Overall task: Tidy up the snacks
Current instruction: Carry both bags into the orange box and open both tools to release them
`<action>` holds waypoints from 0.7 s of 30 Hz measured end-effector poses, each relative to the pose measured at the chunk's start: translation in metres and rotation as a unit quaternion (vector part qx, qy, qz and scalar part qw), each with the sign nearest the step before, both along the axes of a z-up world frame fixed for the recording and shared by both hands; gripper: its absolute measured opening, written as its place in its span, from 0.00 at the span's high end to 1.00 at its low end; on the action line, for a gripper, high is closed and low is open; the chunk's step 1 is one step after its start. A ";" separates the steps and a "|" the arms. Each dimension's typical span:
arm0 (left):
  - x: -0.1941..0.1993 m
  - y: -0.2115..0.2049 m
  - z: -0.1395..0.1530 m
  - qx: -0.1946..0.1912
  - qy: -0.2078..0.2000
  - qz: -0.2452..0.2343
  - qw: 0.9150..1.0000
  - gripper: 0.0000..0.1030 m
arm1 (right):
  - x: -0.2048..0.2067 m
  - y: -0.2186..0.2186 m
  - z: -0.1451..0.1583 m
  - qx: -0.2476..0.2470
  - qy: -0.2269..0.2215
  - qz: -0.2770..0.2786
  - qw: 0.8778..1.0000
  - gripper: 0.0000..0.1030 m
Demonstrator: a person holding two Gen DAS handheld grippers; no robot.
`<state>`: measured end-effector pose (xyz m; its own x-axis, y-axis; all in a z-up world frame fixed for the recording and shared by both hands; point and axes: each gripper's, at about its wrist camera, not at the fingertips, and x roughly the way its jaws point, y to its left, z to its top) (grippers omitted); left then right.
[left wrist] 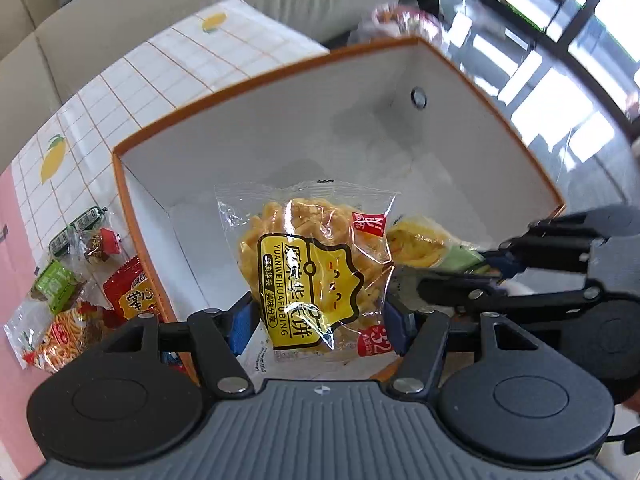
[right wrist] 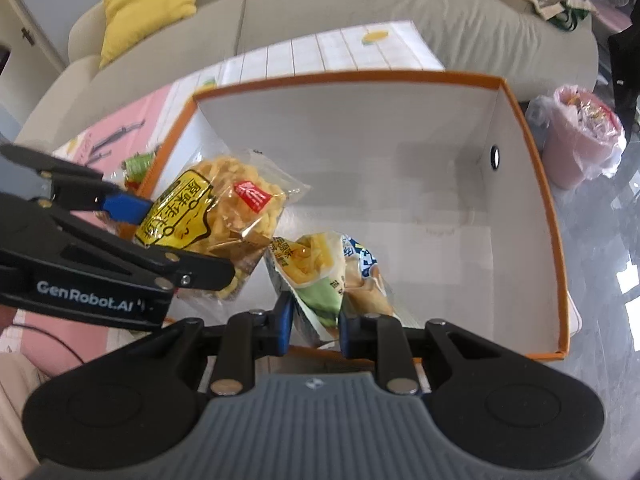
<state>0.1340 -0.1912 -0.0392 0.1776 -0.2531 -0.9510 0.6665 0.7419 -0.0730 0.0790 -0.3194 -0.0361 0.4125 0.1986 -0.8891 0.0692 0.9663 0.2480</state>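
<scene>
An open white box with an orange rim [left wrist: 304, 120] [right wrist: 360, 128] stands on the table. My left gripper [left wrist: 320, 326] [right wrist: 168, 236] is shut on a clear packet of yellow waffle snacks [left wrist: 308, 264] [right wrist: 216, 208] and holds it over the box's inside near the left wall. Beside it on the right, my right gripper [right wrist: 316, 324] [left wrist: 500, 268] is shut on a green and yellow snack packet [right wrist: 316, 276] [left wrist: 424, 248]. A blue and white packet [right wrist: 366, 264] is bunched against that one. The box floor beyond is bare.
Several loose snacks lie left of the box on the lemon-print tablecloth [left wrist: 160, 80]: small dark packets [left wrist: 92, 236], a red one [left wrist: 128, 292] and a noodle pack [left wrist: 60, 340]. A beige sofa [right wrist: 320, 4] stands behind. A pink bin with a plastic bag [right wrist: 580, 140] sits to the right.
</scene>
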 end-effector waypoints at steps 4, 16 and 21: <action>0.006 -0.002 -0.011 0.025 0.012 0.000 1.000 0.28 | 0.005 0.000 -0.004 -0.001 0.010 0.012 1.000 0.80; 0.012 0.003 -0.018 0.033 0.004 0.026 0.999 0.18 | 0.014 0.002 -0.008 0.009 0.029 0.017 0.999 0.77; 0.009 0.009 -0.005 0.026 -0.029 0.033 0.999 0.09 | 0.014 0.002 -0.008 0.008 0.031 0.009 0.999 0.72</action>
<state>0.1435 -0.1822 -0.0443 0.2477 -0.1887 -0.9503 0.6179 0.7862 0.0049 0.0928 -0.3176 -0.0439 0.3534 0.2199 -0.9093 0.0683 0.9633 0.2596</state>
